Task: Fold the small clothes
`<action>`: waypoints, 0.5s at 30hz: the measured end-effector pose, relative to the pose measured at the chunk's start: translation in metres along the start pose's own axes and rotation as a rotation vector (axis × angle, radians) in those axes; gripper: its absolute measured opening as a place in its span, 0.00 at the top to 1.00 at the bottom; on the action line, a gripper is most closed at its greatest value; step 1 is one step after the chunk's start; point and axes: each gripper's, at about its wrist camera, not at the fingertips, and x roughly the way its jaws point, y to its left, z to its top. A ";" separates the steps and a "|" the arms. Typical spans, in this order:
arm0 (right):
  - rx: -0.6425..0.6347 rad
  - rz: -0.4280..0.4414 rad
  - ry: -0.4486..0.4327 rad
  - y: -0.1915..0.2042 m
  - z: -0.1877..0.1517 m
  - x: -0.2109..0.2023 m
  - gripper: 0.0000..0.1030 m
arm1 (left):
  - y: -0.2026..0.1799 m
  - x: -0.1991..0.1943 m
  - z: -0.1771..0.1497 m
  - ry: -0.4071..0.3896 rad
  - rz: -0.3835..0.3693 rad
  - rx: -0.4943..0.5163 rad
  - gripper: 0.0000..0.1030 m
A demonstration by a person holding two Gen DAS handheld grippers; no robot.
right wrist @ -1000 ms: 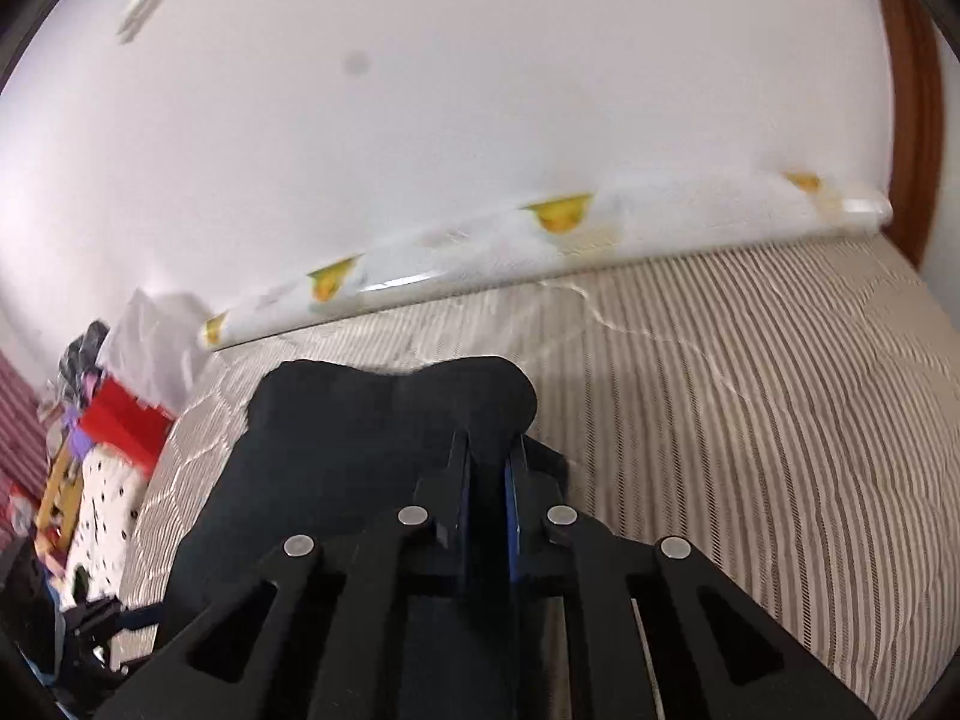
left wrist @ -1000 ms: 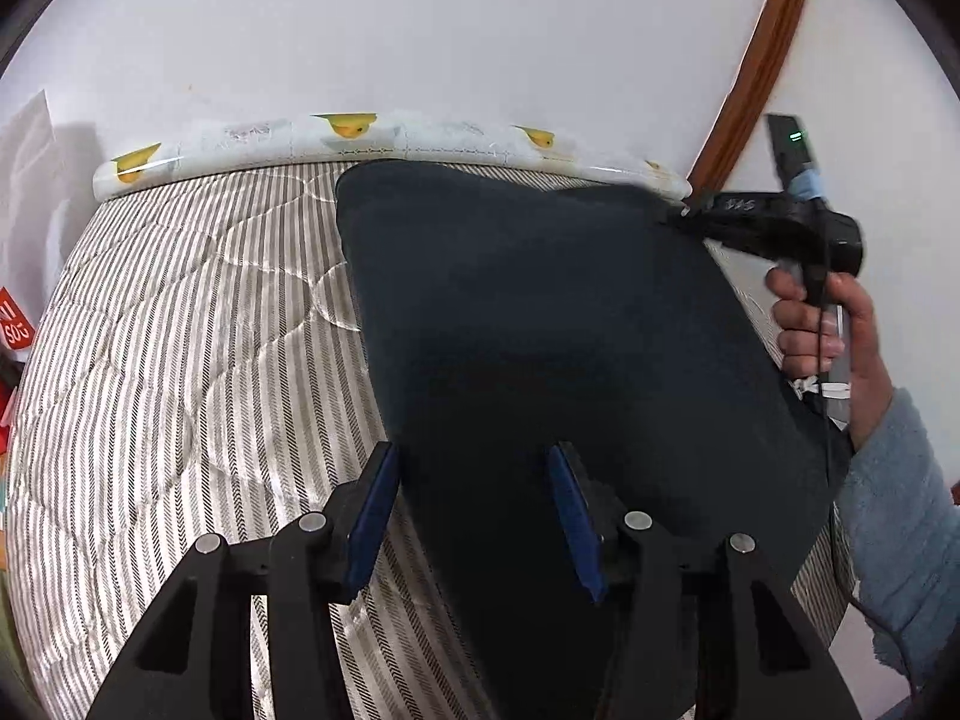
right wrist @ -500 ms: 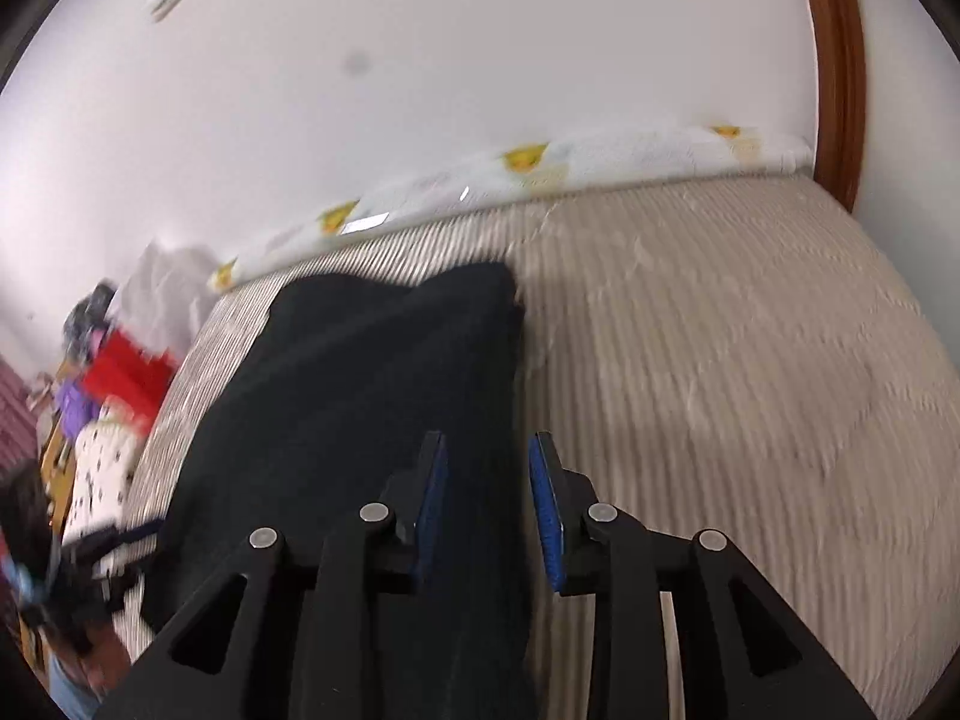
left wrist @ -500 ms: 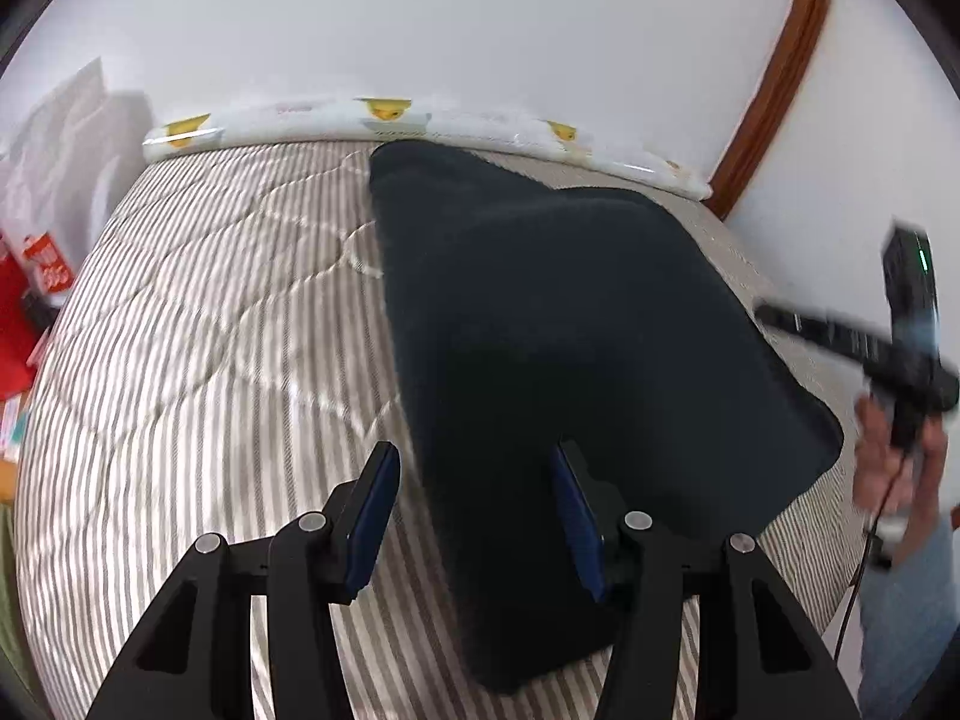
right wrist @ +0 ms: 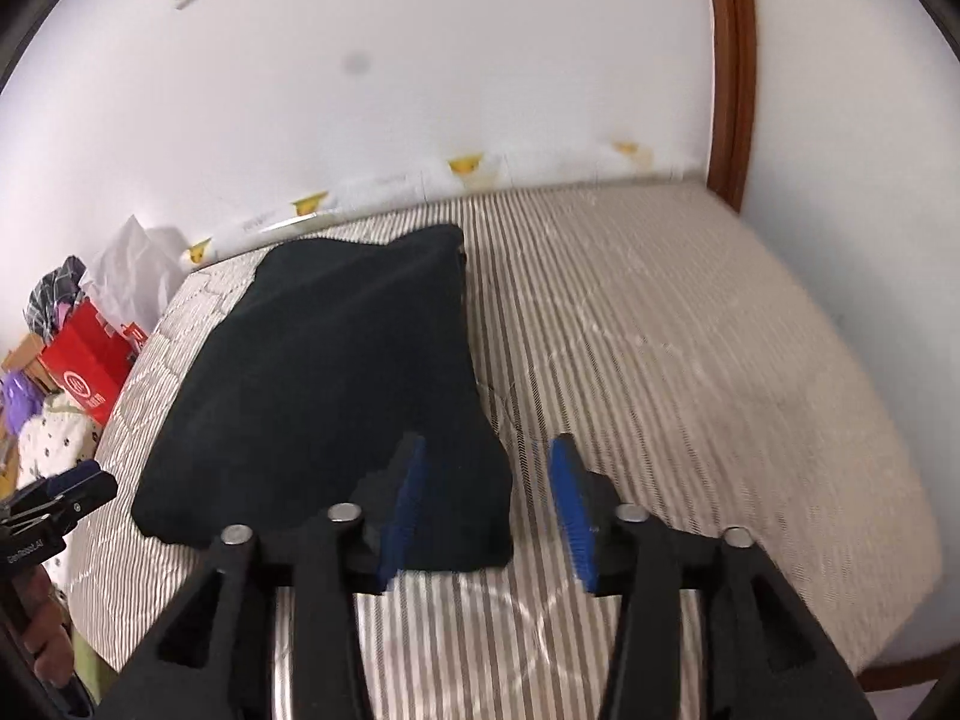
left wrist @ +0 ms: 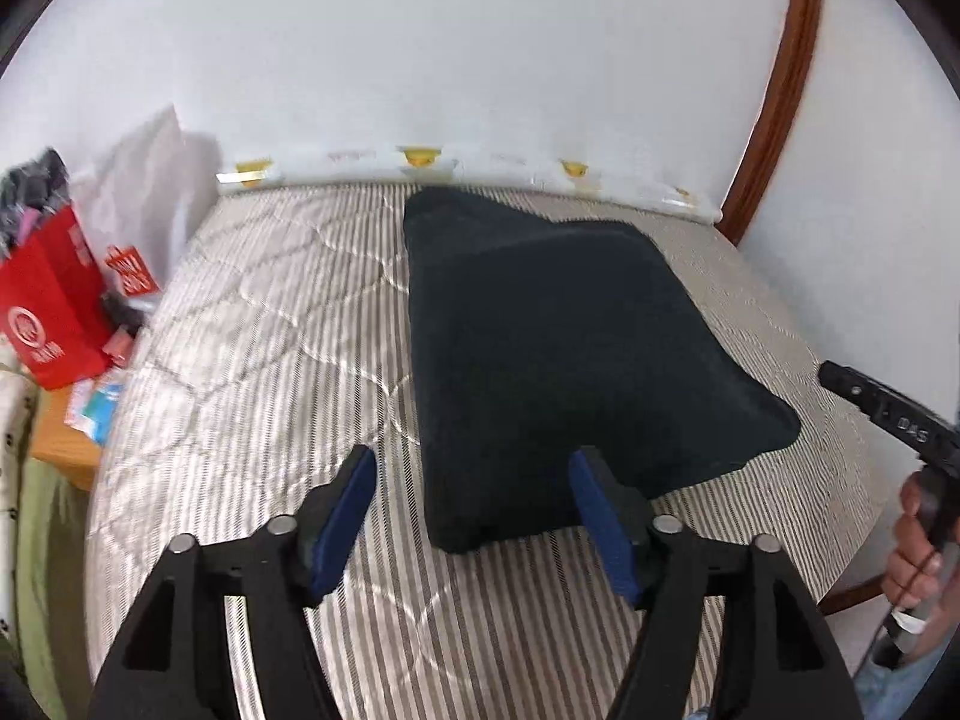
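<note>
Both my tools have let go and pulled back since a second ago, when my right tool (right wrist: 489,498) was pinching the dark garment (left wrist: 558,354). Now its blue pads are spread, holding nothing, as are my left tool's (left wrist: 471,513). That garment lies folded on the striped mattress (left wrist: 252,360), toward 12 o'clock from both tools.

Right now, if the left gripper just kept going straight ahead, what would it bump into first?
Most likely the folded black garment: its near edge lies just ahead of the open left gripper, on the striped mattress. Height above the cloth is hard to judge.
</note>
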 end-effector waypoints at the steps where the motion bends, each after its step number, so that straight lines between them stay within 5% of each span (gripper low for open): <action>1: -0.007 -0.015 -0.011 0.004 0.001 -0.010 0.51 | -0.004 -0.009 -0.003 -0.011 0.016 0.006 0.33; 6: -0.046 -0.033 -0.052 0.018 -0.014 -0.057 0.44 | -0.020 -0.042 -0.016 -0.043 0.055 0.016 0.26; 15: -0.060 -0.105 -0.092 0.029 -0.051 -0.116 0.11 | -0.030 -0.098 -0.041 -0.100 0.107 0.007 0.12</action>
